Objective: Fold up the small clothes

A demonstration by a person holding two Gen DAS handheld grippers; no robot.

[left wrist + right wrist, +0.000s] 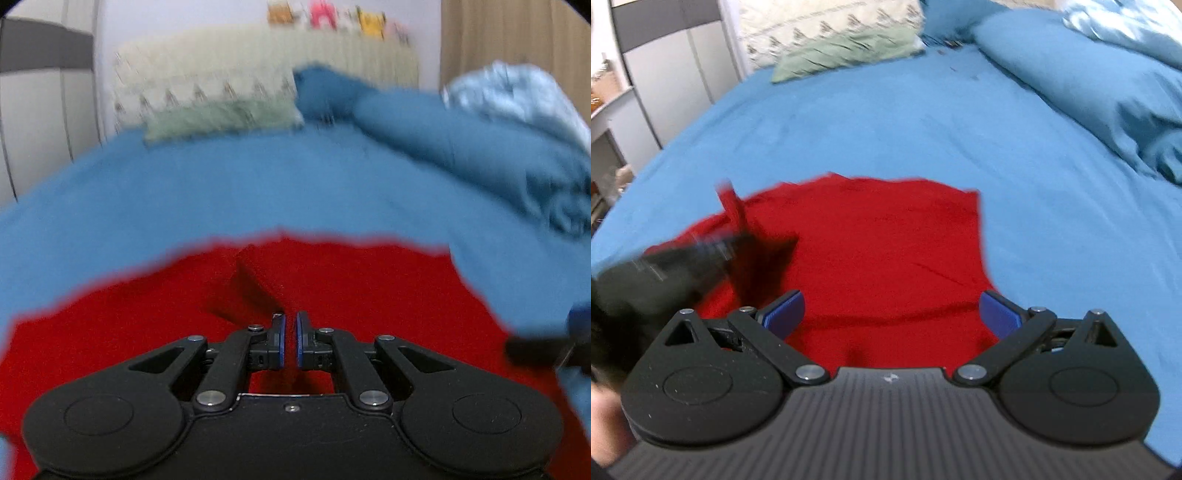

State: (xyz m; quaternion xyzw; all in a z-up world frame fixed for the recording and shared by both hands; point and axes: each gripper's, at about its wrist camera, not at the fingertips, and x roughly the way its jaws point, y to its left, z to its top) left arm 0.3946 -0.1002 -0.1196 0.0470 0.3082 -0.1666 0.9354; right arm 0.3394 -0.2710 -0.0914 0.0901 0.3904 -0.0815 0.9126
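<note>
Red garment, left gripper blurred

Bright, even light; motion blur; fisheye-bent edges.

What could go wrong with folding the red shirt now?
The left gripper has its jaws shut on a pinch of the red garment; a small pinch like that could slip out mid-fold. The pictures are blurred from fast moving, so the cloth could bunch. The right gripper, jaws open, holds nothing, so the garment could drag across the blue sheet.
</note>
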